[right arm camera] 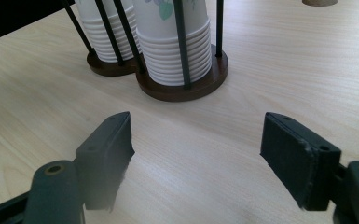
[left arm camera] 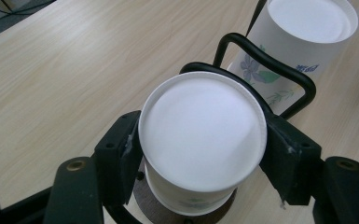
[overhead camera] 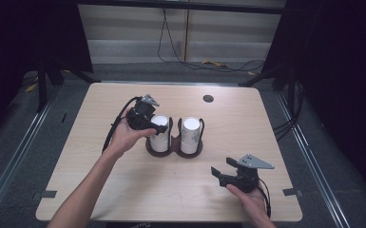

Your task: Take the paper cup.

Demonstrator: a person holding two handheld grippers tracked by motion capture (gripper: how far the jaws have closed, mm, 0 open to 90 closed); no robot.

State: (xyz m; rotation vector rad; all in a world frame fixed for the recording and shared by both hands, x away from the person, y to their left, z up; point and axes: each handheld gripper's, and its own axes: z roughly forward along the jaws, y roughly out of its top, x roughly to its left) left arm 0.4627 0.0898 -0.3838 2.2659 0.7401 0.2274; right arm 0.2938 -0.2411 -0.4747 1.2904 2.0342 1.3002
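Two floral-printed cup stacks [left arm camera: 203, 140], no readable writing; left tongs [left arm camera: 200, 154] pinch one, right tongs [right arm camera: 200, 154] spread.

We carry a black two-jaw gripper in each hand; the left gripper [overhead camera: 158, 128], toward ten o'clock of the table's middle, trails a looping black cable and bears a small grey three-cornered plate on top. The right gripper [overhead camera: 215, 174], toward five o'clock, wears a wider grey three-cornered plate with a cable hanging behind. Up close, our jaws are blocky matte-black pads on rounded arms, each arm with a brass-coloured screw hole, and our forearms are bare, no sleeves.
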